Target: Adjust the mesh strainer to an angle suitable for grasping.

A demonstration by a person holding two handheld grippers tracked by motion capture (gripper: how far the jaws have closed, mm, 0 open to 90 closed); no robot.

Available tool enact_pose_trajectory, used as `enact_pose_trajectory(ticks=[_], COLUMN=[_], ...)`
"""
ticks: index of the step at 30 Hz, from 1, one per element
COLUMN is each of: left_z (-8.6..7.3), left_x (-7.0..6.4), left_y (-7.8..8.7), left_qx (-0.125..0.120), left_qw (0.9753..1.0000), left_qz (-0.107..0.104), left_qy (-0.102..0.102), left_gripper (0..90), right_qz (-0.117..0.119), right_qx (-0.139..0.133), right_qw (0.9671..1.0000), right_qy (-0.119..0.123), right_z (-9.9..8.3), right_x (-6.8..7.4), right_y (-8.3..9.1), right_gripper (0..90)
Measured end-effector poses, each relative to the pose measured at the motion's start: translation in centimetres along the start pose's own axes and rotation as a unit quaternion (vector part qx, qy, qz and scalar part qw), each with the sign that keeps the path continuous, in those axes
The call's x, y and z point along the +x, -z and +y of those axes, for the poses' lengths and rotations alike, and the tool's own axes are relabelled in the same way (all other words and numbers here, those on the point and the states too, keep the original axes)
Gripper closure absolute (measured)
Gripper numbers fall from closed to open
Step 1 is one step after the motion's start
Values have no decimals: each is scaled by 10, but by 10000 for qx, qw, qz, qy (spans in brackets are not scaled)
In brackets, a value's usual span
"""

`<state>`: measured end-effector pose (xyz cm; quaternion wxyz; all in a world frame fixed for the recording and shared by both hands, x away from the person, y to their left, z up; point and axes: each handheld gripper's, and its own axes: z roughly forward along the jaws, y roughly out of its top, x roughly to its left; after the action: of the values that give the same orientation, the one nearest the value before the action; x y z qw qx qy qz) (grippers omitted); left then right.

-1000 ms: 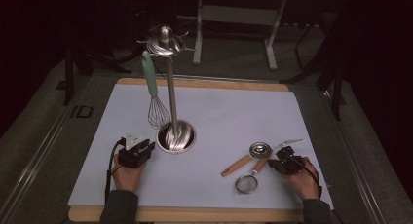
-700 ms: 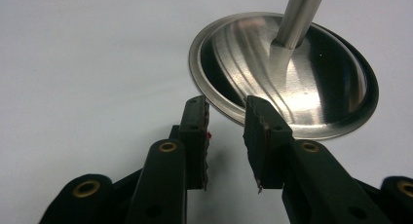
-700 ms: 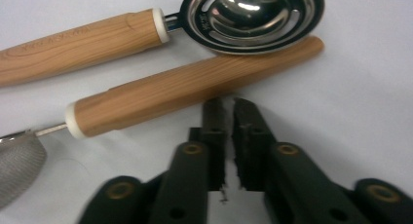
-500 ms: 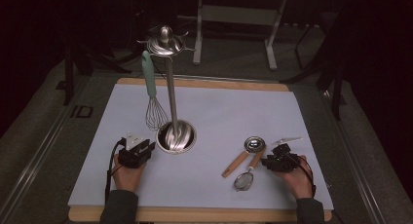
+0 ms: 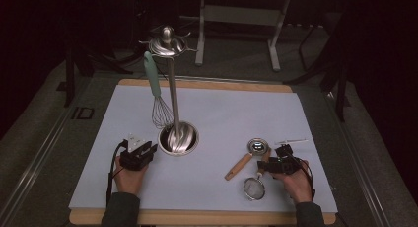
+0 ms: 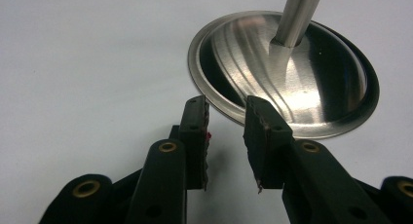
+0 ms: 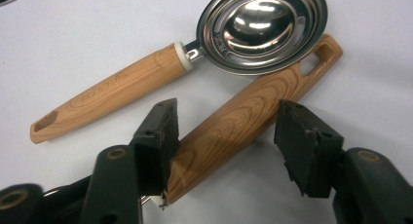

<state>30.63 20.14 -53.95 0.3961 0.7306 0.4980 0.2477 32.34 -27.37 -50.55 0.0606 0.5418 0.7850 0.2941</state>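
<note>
Right gripper [image 7: 221,136] fingers spread astride the strainer's wooden handle [image 7: 248,114], lying flat on the counter [image 5: 222,113] beside the egg separator [image 7: 263,27]. Likely light, stiff, smooth-lacquered; grip mid-handle. Left gripper [image 6: 226,131] fingers slightly parted, holding nothing.

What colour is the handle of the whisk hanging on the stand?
Pale mint green; the whisk handle shows best in the high view, hanging from the steel stand.

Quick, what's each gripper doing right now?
Left gripper: open, empty, beside the stand's base.
Right gripper: open, jaws either side of the strainer's wooden handle, not yet clamped.
</note>
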Motion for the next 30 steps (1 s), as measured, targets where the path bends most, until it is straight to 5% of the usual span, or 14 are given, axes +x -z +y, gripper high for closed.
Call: enact_pose_trajectory(ticks=[10,13,16,22,30], left_z=[0,0,0,0,0], left_x=[0,-1,0,0,0], left_y=[0,0,0,0,0], left_qx=[8,9,9,7,13], left_qw=[10000,10000,10000,10000,10000], left_qz=[14,21,18,14,22], left_qy=[-19,-13,-12,-3,-3], left_gripper=[705,704,703,701,701], right_qz=[124,-51,-447,-683,-1244], right_qx=[339,416,500,507,494], right_qw=[9991,9991,9976,9960,9907], right_qy=[-232,-73,168,268,229], right_z=[0,1,2,2,-1], right_x=[3,7,12,5,-10], right_y=[-5,-7,-7,-3,8], right_gripper=[339,364,509,675,684])
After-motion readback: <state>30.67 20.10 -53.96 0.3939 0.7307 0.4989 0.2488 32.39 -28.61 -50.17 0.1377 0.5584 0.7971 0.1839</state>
